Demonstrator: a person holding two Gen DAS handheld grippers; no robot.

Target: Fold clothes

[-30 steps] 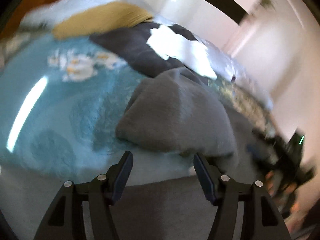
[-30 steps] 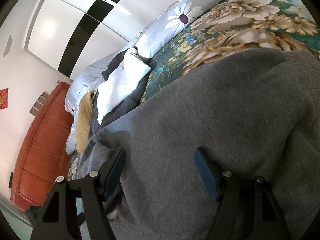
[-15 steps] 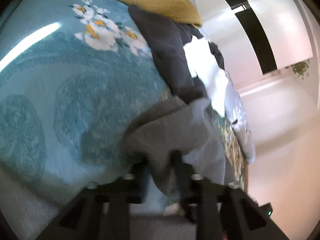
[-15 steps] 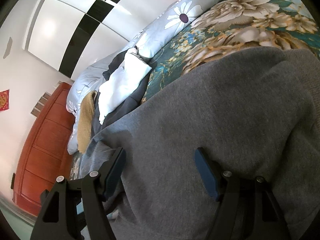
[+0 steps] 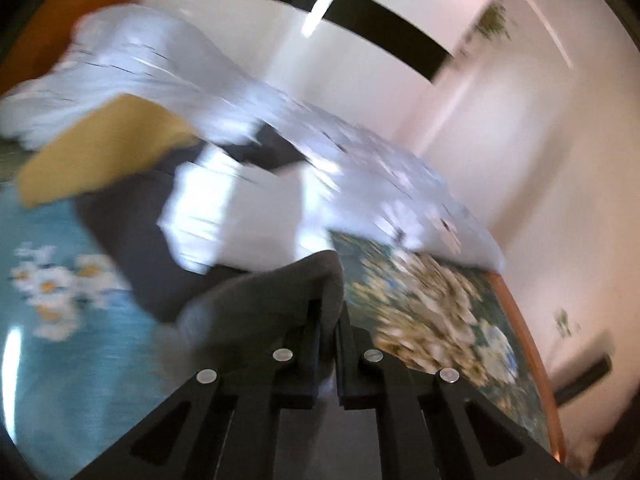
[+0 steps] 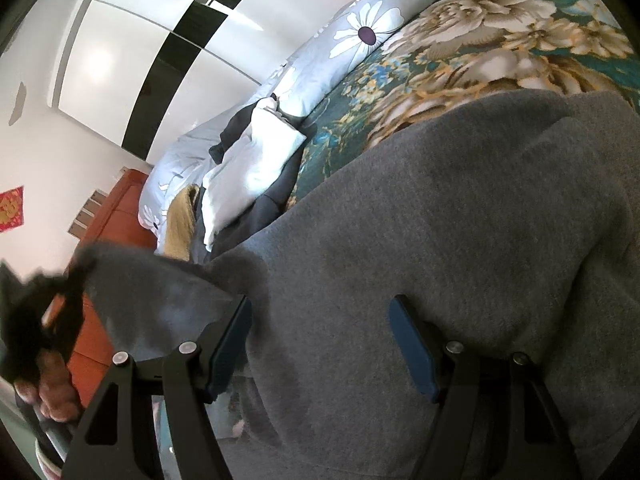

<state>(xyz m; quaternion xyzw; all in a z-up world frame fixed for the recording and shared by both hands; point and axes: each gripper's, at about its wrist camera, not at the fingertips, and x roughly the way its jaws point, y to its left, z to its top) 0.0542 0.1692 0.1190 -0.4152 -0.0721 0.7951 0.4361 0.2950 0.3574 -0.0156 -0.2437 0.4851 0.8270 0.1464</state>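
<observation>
A fold of the grey garment (image 5: 276,300) is being pinched by the left gripper (image 5: 329,330). The right gripper (image 6: 320,344) is being held spread over it, on the floral bedspread (image 6: 480,52), beside piled clothes (image 6: 252,168).

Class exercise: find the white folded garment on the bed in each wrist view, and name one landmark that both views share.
Left wrist view: the white garment sits centre-left, blurred, on dark clothing above the gripped grey garment.
Right wrist view: the white garment lies left of centre, above the grey garment.
Shared landmark: the black stripe on the white wardrobe.
</observation>
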